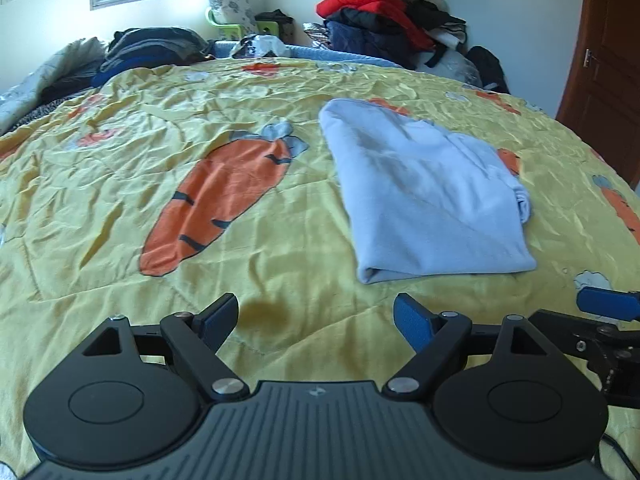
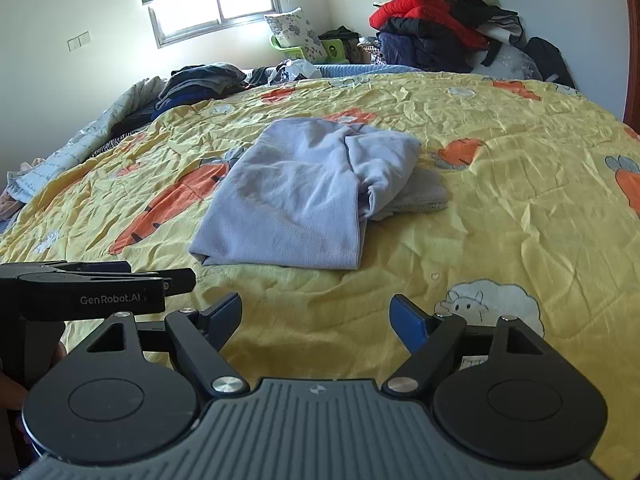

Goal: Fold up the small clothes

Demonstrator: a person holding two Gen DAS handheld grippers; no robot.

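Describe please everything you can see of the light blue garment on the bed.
The light blue garment is a soft, slightly fuzzy knit-looking fabric, pale blue-grey. It lies folded into a rough rectangle on the yellow carrot-print bedcover, with a rounded fold at its near edge. On its right side a bunched part, perhaps a sleeve or hem, sticks out untidily with a paler ribbed edge. It partly covers a printed carrot. Only the bedcover touches it; both open grippers are short of it.

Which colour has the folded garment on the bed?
Light blue garment, plain; clearest in the right wrist view.
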